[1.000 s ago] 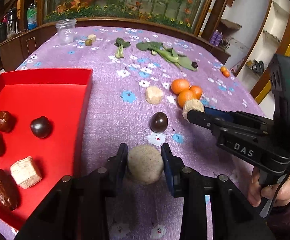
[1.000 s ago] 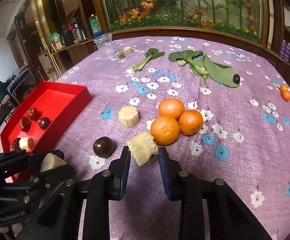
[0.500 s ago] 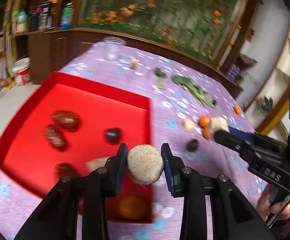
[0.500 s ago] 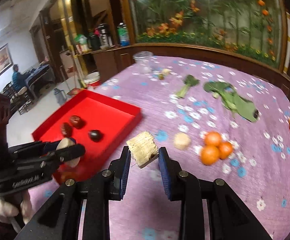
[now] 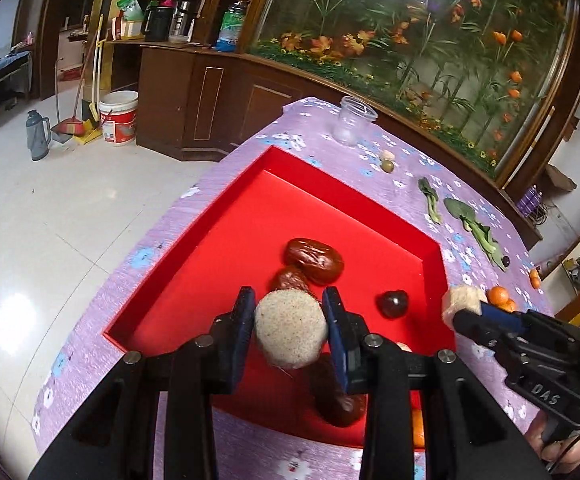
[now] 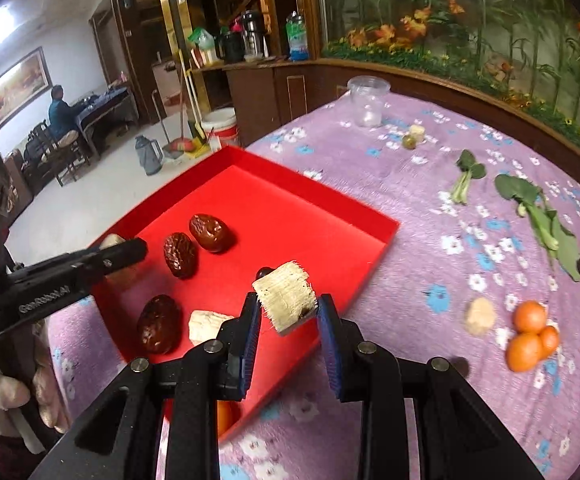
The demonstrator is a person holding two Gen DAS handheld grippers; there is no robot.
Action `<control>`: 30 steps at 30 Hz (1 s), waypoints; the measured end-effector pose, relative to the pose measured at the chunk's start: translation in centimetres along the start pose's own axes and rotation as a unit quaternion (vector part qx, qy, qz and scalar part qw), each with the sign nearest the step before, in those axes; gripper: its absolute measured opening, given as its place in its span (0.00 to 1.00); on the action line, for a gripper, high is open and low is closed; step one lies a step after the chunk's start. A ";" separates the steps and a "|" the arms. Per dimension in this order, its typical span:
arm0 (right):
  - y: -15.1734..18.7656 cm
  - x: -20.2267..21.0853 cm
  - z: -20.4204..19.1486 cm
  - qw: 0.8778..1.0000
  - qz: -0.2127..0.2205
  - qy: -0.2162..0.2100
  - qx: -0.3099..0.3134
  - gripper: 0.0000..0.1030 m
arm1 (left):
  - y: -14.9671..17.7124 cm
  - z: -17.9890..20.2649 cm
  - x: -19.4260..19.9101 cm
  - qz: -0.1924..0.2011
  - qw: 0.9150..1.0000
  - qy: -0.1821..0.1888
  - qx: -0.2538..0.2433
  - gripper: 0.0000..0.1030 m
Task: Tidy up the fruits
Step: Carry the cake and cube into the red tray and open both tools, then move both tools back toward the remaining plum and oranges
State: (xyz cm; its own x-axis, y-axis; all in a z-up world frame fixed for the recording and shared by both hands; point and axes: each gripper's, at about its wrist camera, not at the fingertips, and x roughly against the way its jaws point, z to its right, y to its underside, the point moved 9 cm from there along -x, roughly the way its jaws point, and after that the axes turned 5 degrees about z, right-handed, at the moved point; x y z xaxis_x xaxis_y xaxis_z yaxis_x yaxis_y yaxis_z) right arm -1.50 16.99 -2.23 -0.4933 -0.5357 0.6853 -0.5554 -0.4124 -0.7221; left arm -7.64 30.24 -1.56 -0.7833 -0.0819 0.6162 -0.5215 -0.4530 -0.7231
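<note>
A bench (image 6: 410,208) draped in purple flowered cloth carries a red tray (image 6: 378,240), a clear plastic cup (image 6: 368,100), leafy greens (image 6: 546,224), three oranges (image 6: 530,338) and a pale chunk (image 6: 480,316).

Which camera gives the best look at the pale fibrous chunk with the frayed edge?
The right wrist view: the pale fibrous chunk sits centred and close, pinched in the right tool above the red tray, showing its stringy grain. The left wrist view shows it only small at the right edge, partly hidden by that tool.
</note>
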 end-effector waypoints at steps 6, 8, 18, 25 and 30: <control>0.4 -2.0 -0.6 1.000 -0.015 0.012 0.015 0.31 | 0.3 -0.5 -0.8 -0.002 1.000 0.002 0.004 0.33; 0.4 -2.4 -0.6 1.000 -0.017 0.015 0.019 0.31 | 0.2 -0.7 -1.0 0.001 1.000 0.005 0.004 0.33; 0.5 -2.6 -1.3 1.000 -0.009 0.018 0.024 0.38 | 0.0 0.2 -0.5 0.009 0.999 0.029 0.021 0.51; 0.3 0.1 -0.5 1.000 0.016 0.006 -0.015 0.57 | 0.1 2.6 1.0 0.015 0.999 0.036 0.001 0.52; 1.3 3.1 0.4 0.997 0.034 -0.016 -0.064 0.65 | 0.1 4.9 2.1 0.028 0.999 0.024 -0.038 0.54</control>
State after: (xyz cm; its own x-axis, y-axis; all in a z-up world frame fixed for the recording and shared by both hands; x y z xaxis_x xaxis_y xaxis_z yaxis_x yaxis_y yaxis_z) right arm -3.48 14.52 -1.03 -0.5114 -0.5837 0.6307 -0.6032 -0.2790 -0.7472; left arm -7.72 25.70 1.18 -0.8262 -0.0625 0.5599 -0.4992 -0.3794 -0.7790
